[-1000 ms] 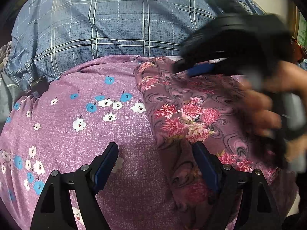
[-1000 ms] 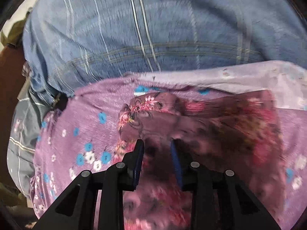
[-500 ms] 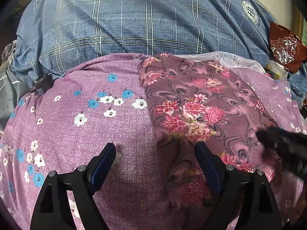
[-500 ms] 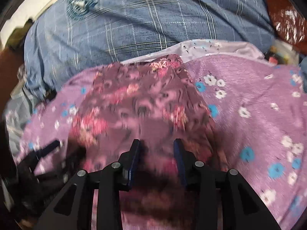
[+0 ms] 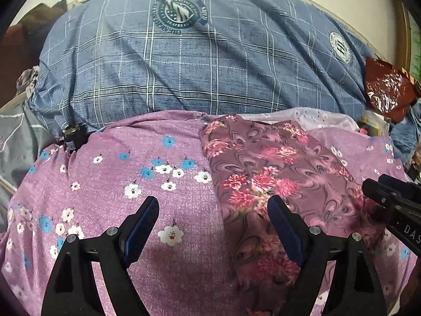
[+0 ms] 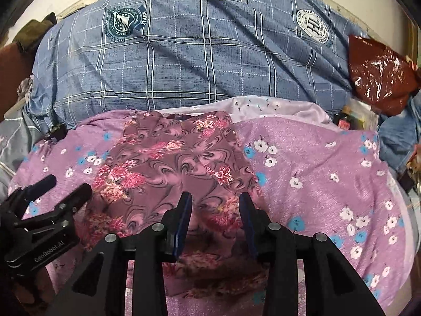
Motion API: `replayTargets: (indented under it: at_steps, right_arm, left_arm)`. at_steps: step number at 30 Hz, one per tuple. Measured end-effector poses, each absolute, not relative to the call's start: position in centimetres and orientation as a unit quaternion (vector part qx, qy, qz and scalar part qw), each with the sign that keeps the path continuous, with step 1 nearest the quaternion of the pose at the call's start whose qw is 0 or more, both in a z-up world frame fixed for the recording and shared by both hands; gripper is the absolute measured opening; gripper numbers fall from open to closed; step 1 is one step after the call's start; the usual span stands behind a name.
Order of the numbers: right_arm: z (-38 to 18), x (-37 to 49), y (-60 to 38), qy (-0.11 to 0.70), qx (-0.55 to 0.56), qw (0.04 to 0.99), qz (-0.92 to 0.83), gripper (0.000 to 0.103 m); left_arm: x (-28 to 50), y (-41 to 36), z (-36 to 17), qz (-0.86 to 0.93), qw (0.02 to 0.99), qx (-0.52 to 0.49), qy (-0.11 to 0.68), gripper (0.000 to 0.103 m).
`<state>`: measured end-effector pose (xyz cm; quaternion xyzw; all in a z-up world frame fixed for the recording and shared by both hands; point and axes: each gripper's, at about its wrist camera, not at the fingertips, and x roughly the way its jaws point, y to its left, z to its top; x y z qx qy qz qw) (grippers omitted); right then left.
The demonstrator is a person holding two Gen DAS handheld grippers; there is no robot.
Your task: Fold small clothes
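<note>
A small mauve garment (image 5: 265, 176) (image 6: 168, 163) with pink flowers and swirls lies folded flat on a purple flowered sheet (image 5: 131, 158) (image 6: 315, 173). My left gripper (image 5: 213, 205) is open wide just above the sheet. Its right finger is over the garment's left edge and its left finger is over bare sheet. My right gripper (image 6: 215, 202) hangs over the garment's near part, jaws part open, with nothing pinched between the pads. Each gripper shows in the other's view: the right gripper (image 5: 389, 197) at the garment's right side, the left gripper (image 6: 52, 192) at its left side.
A big blue plaid pillow (image 5: 197, 60) (image 6: 197, 58) rises behind the sheet. A white dotted cloth (image 6: 263, 105) peeks out behind the garment. A red-brown plastic bag (image 6: 379, 65) and small clutter sit at the far right, grey cloth (image 5: 18, 137) at the left.
The right gripper swept from the garment's far edge to its near right side and its jaws widened a little. The left gripper drew back and up slightly. The garment lies still.
</note>
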<state>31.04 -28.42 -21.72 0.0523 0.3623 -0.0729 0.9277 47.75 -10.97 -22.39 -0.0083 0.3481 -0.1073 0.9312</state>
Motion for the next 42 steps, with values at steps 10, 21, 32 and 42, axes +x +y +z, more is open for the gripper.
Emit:
replayTargets:
  at_steps: [10, 21, 32, 42]
  right_arm:
    - [-20.7, 30.3, -27.6, 0.343, 0.025, 0.935, -0.089, 0.038]
    - [-21.2, 30.6, -27.6, 0.353, 0.024, 0.93, -0.096, 0.038]
    - [-25.2, 32.5, -28.3, 0.447, 0.021, 0.887, -0.111, 0.038]
    - [-23.0, 31.1, -30.9, 0.389, 0.088, 0.908, -0.126, 0.038]
  left_arm:
    - [48.3, -11.0, -22.5, -0.109, 0.93, -0.006, 0.352, 0.085]
    - [48.6, -11.7, -23.0, -0.114, 0.926, 0.006, 0.36, 0.085]
    - [49.6, -13.3, -25.1, -0.108, 0.908, 0.046, 0.402, 0.085]
    - [48.6, -11.4, -22.5, -0.102, 0.929, 0.004, 0.355, 0.085]
